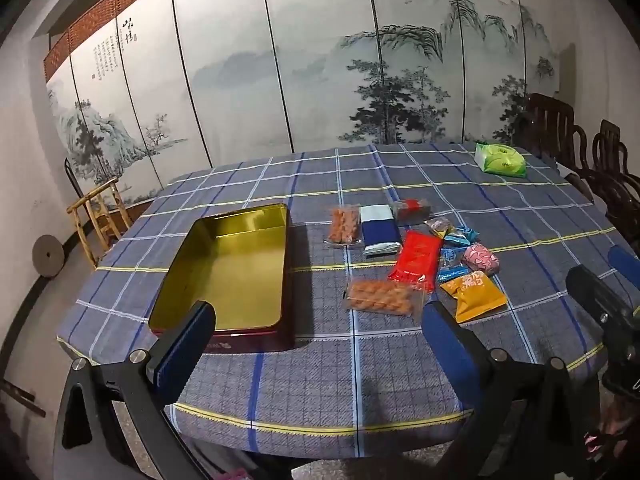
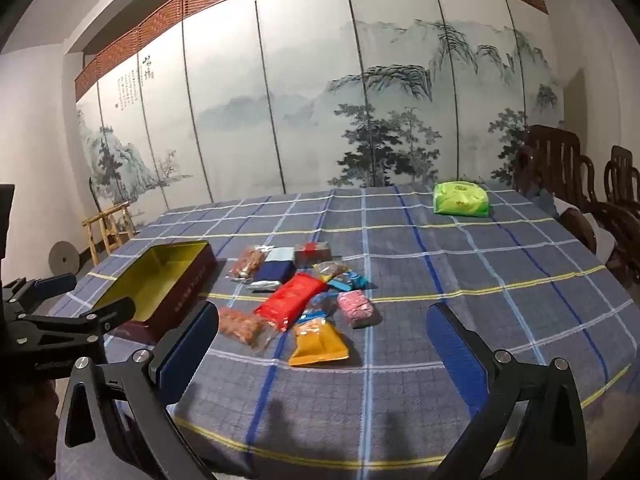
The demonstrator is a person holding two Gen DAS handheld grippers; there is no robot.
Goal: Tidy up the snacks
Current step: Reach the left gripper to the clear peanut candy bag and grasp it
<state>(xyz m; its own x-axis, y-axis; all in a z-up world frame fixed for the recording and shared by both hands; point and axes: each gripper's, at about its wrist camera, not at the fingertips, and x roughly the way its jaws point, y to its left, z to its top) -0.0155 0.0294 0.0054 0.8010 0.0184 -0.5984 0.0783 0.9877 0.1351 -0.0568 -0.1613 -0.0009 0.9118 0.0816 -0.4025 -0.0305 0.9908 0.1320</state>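
An open red tin [image 1: 228, 268] with an empty gold inside lies on the checked tablecloth, left of a loose pile of snacks. The pile holds a red packet [image 1: 416, 256], a yellow pouch [image 1: 474, 296], clear bags of orange snacks [image 1: 380, 298], a blue-and-white packet [image 1: 378, 230] and a pink one [image 1: 480, 260]. My left gripper [image 1: 320, 310] hovers open over the near table edge, with nothing between its fingers. My right gripper [image 2: 324, 312] is also open and empty, just short of the yellow pouch [image 2: 318, 342]. The tin [image 2: 160, 284] lies to its left.
A green tissue pack [image 2: 460, 198] lies at the far right of the table [image 2: 440, 360]. Dark wooden chairs [image 2: 560, 160] stand along the right side. A bamboo chair [image 1: 100, 216] stands at the far left, and a painted folding screen is behind the table.
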